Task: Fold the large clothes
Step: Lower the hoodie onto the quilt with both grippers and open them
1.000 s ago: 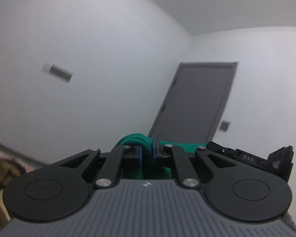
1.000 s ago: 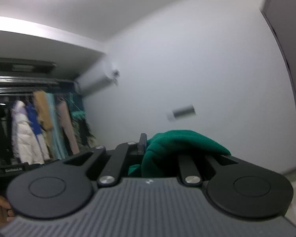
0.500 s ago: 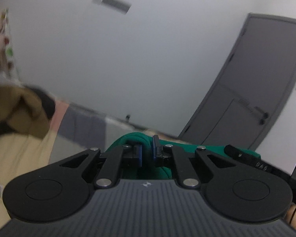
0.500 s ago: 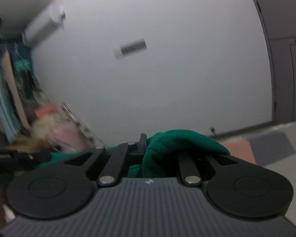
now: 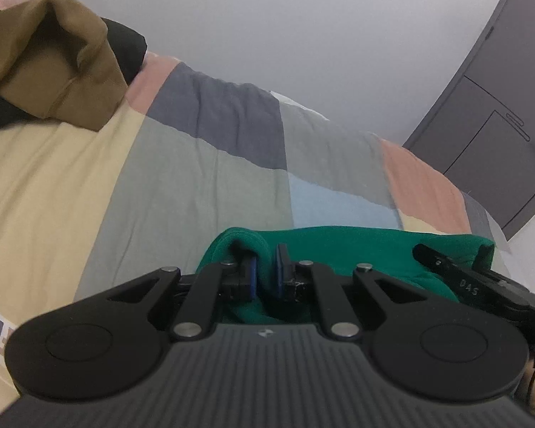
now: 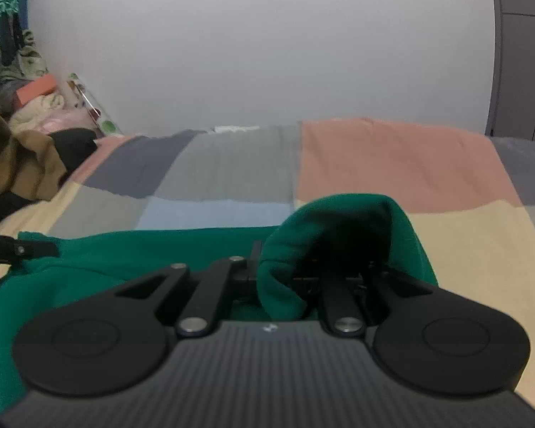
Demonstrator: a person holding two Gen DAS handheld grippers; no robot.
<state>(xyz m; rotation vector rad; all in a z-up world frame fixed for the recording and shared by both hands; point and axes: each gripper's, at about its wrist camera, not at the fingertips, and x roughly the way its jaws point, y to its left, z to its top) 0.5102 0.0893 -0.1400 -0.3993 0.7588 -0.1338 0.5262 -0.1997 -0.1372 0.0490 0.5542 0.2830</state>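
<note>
Both grippers are clamped on the green garment [image 5: 356,246], one at each end of its top edge. In the left wrist view my left gripper [image 5: 265,276] has its blue fingers [image 5: 251,274] nearly together with a fold of green cloth pinched between them. In the right wrist view the right gripper [image 6: 278,274] is buried in a bunched green fold that hides the right-hand finger; I judge it gripped on the cloth, since the fabric rises straight out of the finger gap.

Where the garment is: stretched between the two grippers, low over the patchwork quilt [image 5: 203,164] on the bed. Whether the lower part already rests on the quilt I cannot tell; the gripper bodies hide it.

Key relation: the held edge runs side to side between my hands, its long axis across the bed, and the open quilt lies ahead of both sets of fingers. Neither hand is clearly nearer the bed.

Judgement: the step in hand is laying the garment flat for the first fold. A brown garment [image 5: 53,60] is heaped at the far left, near the landing area; worth keeping clear of it.
</note>
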